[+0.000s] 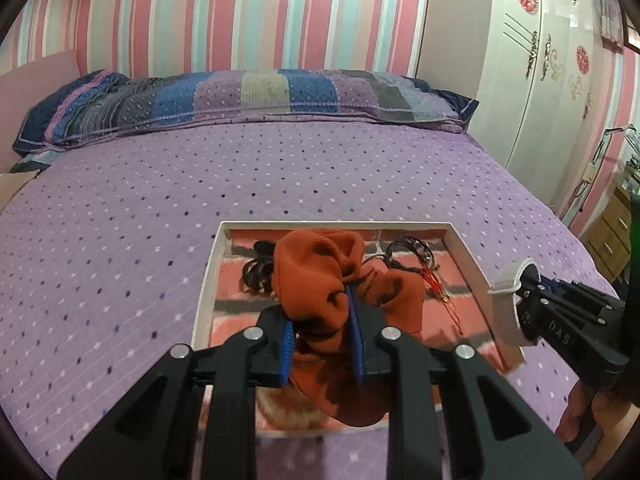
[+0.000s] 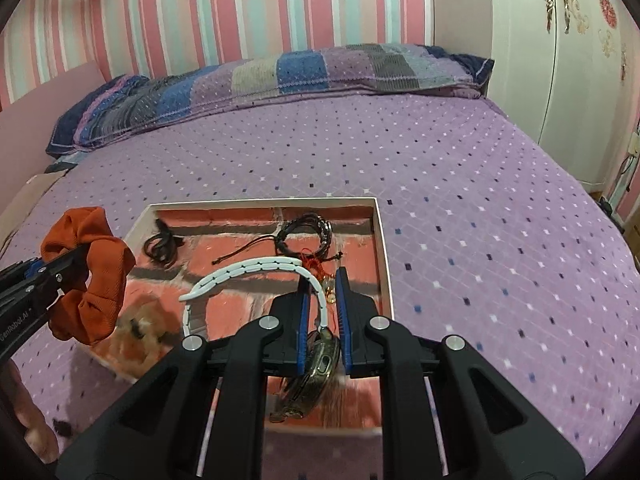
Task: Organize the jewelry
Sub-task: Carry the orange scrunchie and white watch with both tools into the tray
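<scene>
An orange scrunchie (image 1: pixel 320 272) is pinched between the blue pads of my left gripper (image 1: pixel 318 312), which is shut on it above a white-rimmed box (image 1: pixel 208 276) lined with a brick pattern. My right gripper (image 2: pixel 322 284) is shut on one end of a white headband (image 2: pixel 248 270) that arcs left over the same box (image 2: pixel 384 260). In the box lie a black braided bracelet (image 2: pixel 308 228), black hair ties (image 2: pixel 162 244), a red cord with gold charms (image 2: pixel 316 268) and a dark metallic piece (image 2: pixel 316 368). The left gripper (image 2: pixel 82 256) with the scrunchie (image 2: pixel 100 276) shows at the left; the right gripper (image 1: pixel 524 280) shows at the right.
The box rests on a purple dotted bedspread (image 1: pixel 160 200), near its front edge. A long patchwork pillow (image 1: pixel 240 96) lies along the striped wall. A white wardrobe (image 1: pixel 540 80) and wooden drawers (image 1: pixel 608 232) stand to the right. A fuzzy tan item (image 2: pixel 140 328) sits at the box's near-left corner.
</scene>
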The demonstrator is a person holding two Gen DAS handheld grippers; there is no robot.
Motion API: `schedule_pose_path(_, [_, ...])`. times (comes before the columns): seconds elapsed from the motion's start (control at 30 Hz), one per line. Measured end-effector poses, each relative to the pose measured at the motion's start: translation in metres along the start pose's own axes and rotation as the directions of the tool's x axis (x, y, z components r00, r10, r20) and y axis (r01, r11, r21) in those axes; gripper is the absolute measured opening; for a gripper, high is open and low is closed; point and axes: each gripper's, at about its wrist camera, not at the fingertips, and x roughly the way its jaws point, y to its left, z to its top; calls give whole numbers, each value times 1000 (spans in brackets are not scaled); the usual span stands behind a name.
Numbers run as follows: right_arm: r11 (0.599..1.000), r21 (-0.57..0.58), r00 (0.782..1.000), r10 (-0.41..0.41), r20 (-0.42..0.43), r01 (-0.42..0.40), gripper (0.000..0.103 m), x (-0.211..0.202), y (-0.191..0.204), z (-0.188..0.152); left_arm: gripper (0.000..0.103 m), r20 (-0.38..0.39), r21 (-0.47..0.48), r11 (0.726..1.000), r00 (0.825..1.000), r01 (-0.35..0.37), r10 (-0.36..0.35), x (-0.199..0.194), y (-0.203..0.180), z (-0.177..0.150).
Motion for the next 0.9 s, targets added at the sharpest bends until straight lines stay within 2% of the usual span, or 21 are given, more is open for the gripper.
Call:
schedule_pose_path(0.2, [1000, 14, 999, 0, -33, 0, 13, 42, 0, 3, 23, -45, -4, 999, 998, -33, 33, 37, 7, -12])
schedule_pose_path(0.3, [1000, 4, 999, -17, -41, 17, 13, 58, 1, -1, 23, -35, 0, 999, 998, -53, 53, 46, 12, -12])
schedule_pose_path(0.5, [999, 4, 997, -43, -57, 43, 13, 71, -4, -4, 24, -71, -32, 997, 996, -64, 62, 67, 30, -18])
schedule_pose_path(0.9, [996, -6, 995, -87, -55, 87, 15, 87, -5, -10, 26, -106, -23, 995, 990, -97, 94, 83, 35, -27])
